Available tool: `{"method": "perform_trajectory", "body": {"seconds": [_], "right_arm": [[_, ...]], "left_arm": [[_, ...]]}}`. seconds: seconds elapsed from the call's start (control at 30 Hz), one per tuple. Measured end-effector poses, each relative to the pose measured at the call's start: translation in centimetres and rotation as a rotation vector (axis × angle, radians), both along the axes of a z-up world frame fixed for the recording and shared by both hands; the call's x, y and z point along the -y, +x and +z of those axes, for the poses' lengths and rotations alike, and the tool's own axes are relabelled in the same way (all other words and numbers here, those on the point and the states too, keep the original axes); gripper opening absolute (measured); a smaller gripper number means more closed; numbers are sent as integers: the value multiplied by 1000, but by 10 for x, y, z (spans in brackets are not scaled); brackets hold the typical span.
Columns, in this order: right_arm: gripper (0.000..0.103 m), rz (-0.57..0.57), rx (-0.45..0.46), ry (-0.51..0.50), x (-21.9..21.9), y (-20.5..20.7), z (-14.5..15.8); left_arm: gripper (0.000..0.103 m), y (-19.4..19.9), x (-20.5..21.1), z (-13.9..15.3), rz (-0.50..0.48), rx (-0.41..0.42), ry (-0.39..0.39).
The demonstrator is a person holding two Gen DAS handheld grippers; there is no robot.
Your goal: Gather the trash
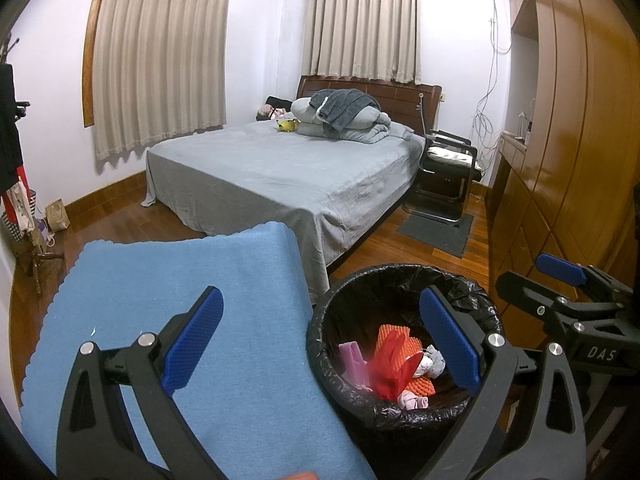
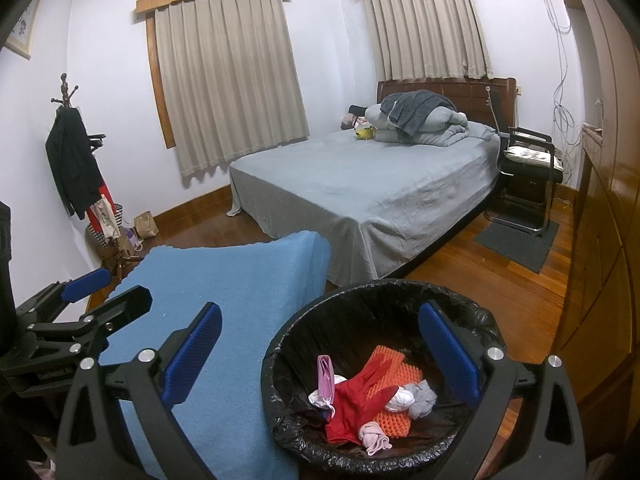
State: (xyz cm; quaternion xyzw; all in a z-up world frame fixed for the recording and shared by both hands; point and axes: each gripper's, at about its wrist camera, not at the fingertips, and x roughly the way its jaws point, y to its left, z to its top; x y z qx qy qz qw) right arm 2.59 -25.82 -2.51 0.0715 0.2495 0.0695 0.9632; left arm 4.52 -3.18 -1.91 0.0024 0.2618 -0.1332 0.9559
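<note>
Below both tools (image 2: 320, 356), binned trash (image 2: 360, 400)

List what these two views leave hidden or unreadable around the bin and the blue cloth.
- Trash bin floor: both views, covered by the red piece and orange foam.
- Bin's outside: near rim hides it.
- Under the blue cloth: cloth covers its support.
- Left gripper and right gripper: open, empty.

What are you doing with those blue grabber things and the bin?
A person is collecting trash with a two-finger gripper in each hand. Right now the left gripper and right gripper are both open and empty, hovering over the blue cloth and the bin. The bin, lined with a black bag, already holds an orange foam piece, something red and some crumpled scraps. No trash shows on the blue cloth.
</note>
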Motion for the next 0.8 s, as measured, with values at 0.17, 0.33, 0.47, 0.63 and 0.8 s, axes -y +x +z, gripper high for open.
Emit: {"method": "perform_trajectory", "body": {"seconds": [0.17, 0.33, 0.47, 0.63, 0.8], "right_arm": [[97, 0, -1, 0, 0, 0, 1], [97, 0, -2, 0, 0, 0, 0], [97, 0, -2, 0, 0, 0, 1], [97, 0, -3, 0, 0, 1, 2], [97, -1, -3, 0, -1, -1, 2]], "left_arm": [[96, 0, 0, 0, 0, 0, 1], [96, 0, 2, 0, 1, 1, 1], [96, 0, 1, 1, 0, 0, 1], [96, -1, -1, 0, -1, -4, 2], [96, -1, -1, 0, -1, -3, 3]]}}
